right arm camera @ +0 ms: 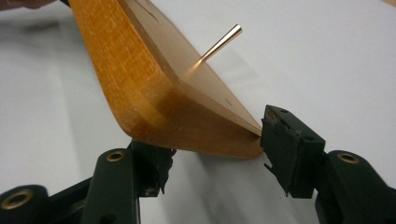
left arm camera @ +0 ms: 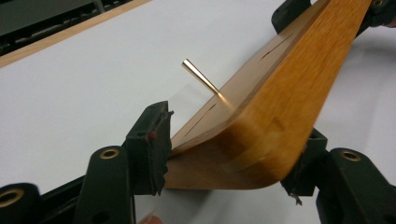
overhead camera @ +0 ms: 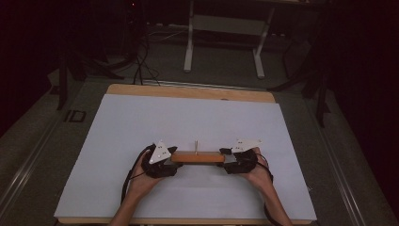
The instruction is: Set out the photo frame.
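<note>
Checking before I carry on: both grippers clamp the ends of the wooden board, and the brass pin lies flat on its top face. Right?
Not quite. The left gripper and right gripper do clamp the wooden board, but the brass pin stands upright from its top face, as the high view shows.

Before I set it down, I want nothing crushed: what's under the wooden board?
White table cover shows beneath the wooden board; the strip directly below its middle is hidden.

An orange-brown wooden block (overhead camera: 197, 157) with visible grain is seen — a brass-coloured pin (overhead camera: 195, 146) rises from it. Black jaws and grey plates are shown on the left gripper (overhead camera: 170, 162) and right gripper (overhead camera: 226, 160) — the white sheet (overhead camera: 141, 122) is edged by a light wood table (overhead camera: 188, 92)
</note>
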Action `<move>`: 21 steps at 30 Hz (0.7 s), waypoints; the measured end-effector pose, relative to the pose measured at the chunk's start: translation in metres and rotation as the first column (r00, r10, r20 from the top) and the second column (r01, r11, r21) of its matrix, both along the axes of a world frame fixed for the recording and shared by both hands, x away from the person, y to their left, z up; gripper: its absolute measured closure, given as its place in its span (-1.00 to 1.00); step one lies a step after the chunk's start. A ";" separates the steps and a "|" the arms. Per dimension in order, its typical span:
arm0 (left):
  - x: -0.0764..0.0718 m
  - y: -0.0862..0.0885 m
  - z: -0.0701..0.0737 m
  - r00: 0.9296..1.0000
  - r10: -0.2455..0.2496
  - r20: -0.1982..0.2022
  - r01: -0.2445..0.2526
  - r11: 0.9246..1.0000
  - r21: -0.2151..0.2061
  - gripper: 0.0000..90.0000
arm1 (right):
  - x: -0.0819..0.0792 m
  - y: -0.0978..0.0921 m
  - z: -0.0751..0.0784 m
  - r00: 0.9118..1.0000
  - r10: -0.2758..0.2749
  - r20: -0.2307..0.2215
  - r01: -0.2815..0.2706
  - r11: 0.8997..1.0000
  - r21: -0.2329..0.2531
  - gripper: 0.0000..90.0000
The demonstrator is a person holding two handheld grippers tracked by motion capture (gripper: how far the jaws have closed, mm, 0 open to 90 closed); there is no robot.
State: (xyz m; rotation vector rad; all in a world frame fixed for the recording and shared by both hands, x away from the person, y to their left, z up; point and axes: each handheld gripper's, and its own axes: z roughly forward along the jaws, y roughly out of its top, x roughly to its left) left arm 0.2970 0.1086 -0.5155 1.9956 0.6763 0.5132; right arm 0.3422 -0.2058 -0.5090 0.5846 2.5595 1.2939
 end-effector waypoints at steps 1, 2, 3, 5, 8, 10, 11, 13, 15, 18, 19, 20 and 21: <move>0.000 0.000 0.000 1.000 0.000 0.000 0.000 1.000 0.000 -0.03 | 0.000 0.000 0.000 1.000 0.000 0.000 0.000 1.000 0.000 -0.03; 0.002 -0.001 -0.002 1.000 0.000 -0.004 0.000 1.000 0.007 -0.03 | 0.001 0.000 -0.001 1.000 -0.002 0.008 0.002 1.000 0.008 -0.05; 0.002 -0.001 -0.002 1.000 0.000 -0.004 0.000 1.000 0.007 -0.02 | 0.001 0.000 -0.001 1.000 -0.002 0.008 0.002 1.000 0.008 -0.05; 0.004 0.000 -0.003 1.000 -0.001 -0.013 0.001 1.000 0.002 -0.03 | 0.002 0.001 -0.001 1.000 -0.001 0.018 0.001 1.000 0.010 -0.06; 0.004 0.000 -0.004 1.000 -0.002 -0.013 0.003 1.000 0.003 -0.02 | 0.003 0.002 -0.002 1.000 0.002 0.025 -0.002 1.000 0.023 -0.05; 0.004 -0.001 -0.004 1.000 -0.003 -0.011 0.003 1.000 0.008 -0.02 | 0.004 0.004 -0.002 1.000 0.011 0.022 -0.011 0.999 0.035 -0.02; 0.004 -0.001 -0.004 1.000 -0.003 -0.011 0.003 1.000 0.008 -0.02 | 0.004 0.004 -0.002 1.000 0.013 0.021 -0.014 0.999 0.039 -0.01; 0.004 -0.003 -0.004 1.000 -0.003 -0.001 0.003 1.000 0.022 -0.03 | 0.004 0.006 -0.002 1.000 0.022 0.018 -0.022 0.999 0.042 0.00; 0.004 -0.003 -0.004 1.000 -0.003 0.000 0.003 1.000 0.025 -0.02 | 0.002 0.009 -0.001 0.999 0.032 0.035 -0.033 0.999 0.036 0.03; 0.004 -0.003 -0.004 1.000 -0.006 0.003 0.006 1.000 0.025 -0.01 | 0.005 0.008 -0.003 0.999 0.039 0.025 -0.041 0.997 0.060 0.02; 0.004 -0.003 -0.004 1.000 -0.006 0.003 0.006 1.000 0.025 -0.01 | 0.005 0.008 -0.003 0.999 0.039 0.025 -0.041 0.997 0.060 0.02; 0.005 -0.003 -0.004 1.000 -0.006 0.003 0.006 1.000 0.023 0.00 | 0.006 0.006 -0.005 0.999 0.030 0.019 -0.031 0.997 0.066 0.01; 0.005 -0.003 -0.004 1.000 -0.006 0.003 0.006 1.000 0.023 0.00 | 0.006 0.006 -0.005 0.999 0.030 0.019 -0.031 0.997 0.066 0.01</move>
